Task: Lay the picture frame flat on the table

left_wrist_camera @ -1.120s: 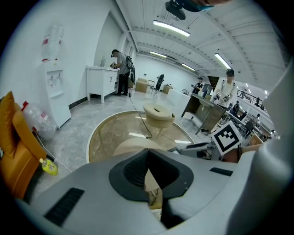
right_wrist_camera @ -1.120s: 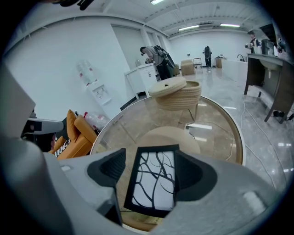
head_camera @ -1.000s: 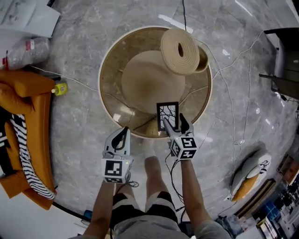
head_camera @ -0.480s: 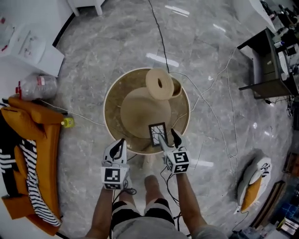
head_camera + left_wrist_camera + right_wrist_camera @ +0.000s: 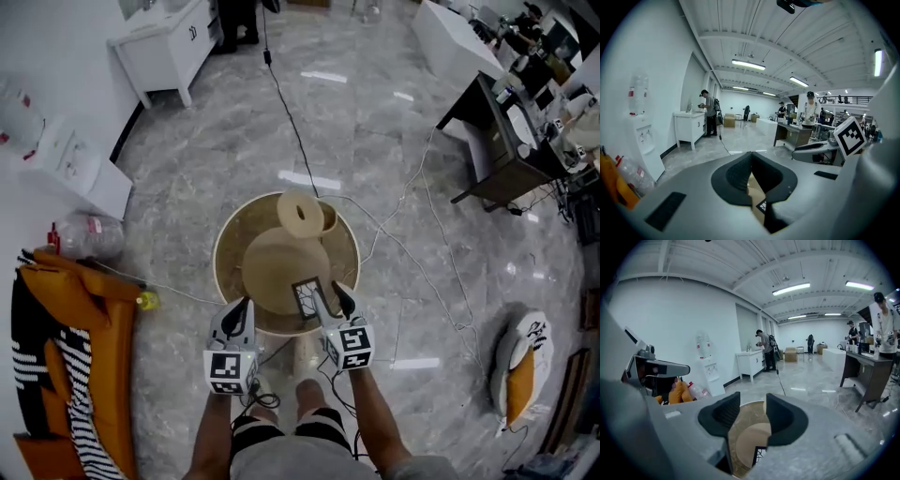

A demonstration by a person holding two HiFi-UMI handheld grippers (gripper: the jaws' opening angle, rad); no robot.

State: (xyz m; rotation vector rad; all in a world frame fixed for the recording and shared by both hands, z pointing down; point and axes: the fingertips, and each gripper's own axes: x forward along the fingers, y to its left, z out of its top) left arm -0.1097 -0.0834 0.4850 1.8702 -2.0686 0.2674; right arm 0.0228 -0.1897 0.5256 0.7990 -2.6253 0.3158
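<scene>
- Our right gripper point(image 5: 328, 291) has its jaws half wide and closing; the picture frame point(image 5: 306, 298) shows between them at the round bench's point(image 5: 228, 246) near edge.
- Our left gripper point(image 5: 242, 309) has its jaws together and empty.
- A tan disc point(image 5: 270, 267) and a rolled mat point(image 5: 300, 215) crowd in behind the frame.

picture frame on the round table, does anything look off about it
The picture frame sits askew at the round table's near rim, beside the right gripper, whose closing jaws grip nothing yet. Standing or flat, I cannot tell.
</scene>
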